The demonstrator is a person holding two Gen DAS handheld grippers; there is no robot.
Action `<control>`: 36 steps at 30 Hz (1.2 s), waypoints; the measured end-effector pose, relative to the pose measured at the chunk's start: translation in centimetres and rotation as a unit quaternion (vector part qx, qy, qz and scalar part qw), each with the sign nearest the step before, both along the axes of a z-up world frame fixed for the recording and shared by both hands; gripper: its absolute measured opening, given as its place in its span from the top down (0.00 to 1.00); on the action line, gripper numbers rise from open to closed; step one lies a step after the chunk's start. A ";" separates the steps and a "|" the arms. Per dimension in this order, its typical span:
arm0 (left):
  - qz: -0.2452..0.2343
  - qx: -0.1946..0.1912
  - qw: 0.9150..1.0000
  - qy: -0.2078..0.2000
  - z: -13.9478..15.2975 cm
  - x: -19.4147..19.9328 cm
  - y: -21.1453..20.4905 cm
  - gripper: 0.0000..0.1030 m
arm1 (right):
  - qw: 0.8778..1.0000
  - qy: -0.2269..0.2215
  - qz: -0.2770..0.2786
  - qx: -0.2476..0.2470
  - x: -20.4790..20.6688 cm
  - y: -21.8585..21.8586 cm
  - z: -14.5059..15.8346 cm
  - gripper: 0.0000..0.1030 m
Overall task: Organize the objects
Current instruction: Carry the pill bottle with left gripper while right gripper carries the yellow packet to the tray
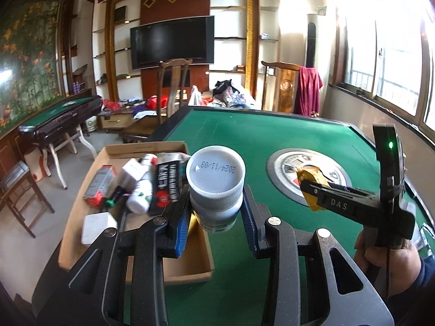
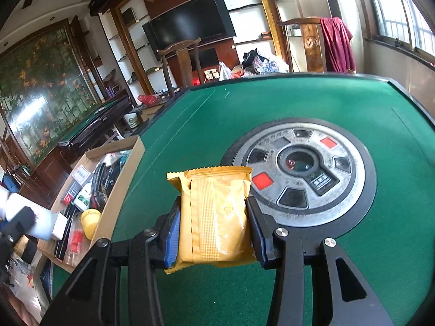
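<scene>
My left gripper [image 1: 216, 212] is shut on a white pill bottle [image 1: 215, 187] with a ribbed cap, held above the right edge of a cardboard box [image 1: 152, 148]. The box holds several items: small white bottles [image 1: 141, 193], a red and grey packet [image 1: 99, 183], a black packet [image 1: 165, 184] and a white block [image 1: 96, 226]. My right gripper [image 2: 214, 217] is shut on a gold foil packet [image 2: 216, 212] above the green table [image 2: 299, 100]. In the left wrist view the right gripper [image 1: 310, 190] holds the packet [image 1: 308, 179] over the table's centre dial. The box [image 2: 119, 179] also shows in the right wrist view, with a yellow ball [image 2: 91, 221] inside.
The green mahjong table [image 1: 258, 130] has a round metal centre dial [image 2: 299, 174] with red buttons. A wooden chair [image 1: 174, 81] stands beyond the far edge. A second green table [image 1: 57, 114] is at the left. Windows line the right wall.
</scene>
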State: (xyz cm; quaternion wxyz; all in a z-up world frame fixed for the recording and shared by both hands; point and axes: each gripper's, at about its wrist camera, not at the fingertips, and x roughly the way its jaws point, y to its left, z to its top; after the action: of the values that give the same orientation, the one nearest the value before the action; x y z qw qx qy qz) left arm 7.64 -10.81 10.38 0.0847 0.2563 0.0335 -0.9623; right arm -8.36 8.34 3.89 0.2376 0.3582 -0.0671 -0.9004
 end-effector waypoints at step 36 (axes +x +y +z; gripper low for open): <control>0.048 0.042 0.998 -0.014 -1.7 2.9 -11.1 0.67 | 0.989 0.023 0.141 -0.042 0.5 -14.2 4.9 0.57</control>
State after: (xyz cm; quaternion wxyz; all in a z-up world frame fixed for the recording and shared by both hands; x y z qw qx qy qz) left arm 10.56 -21.91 8.63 0.1201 0.2715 0.0848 -0.9511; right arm -7.84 -5.89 8.80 0.3787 0.3332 -0.0478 -0.8622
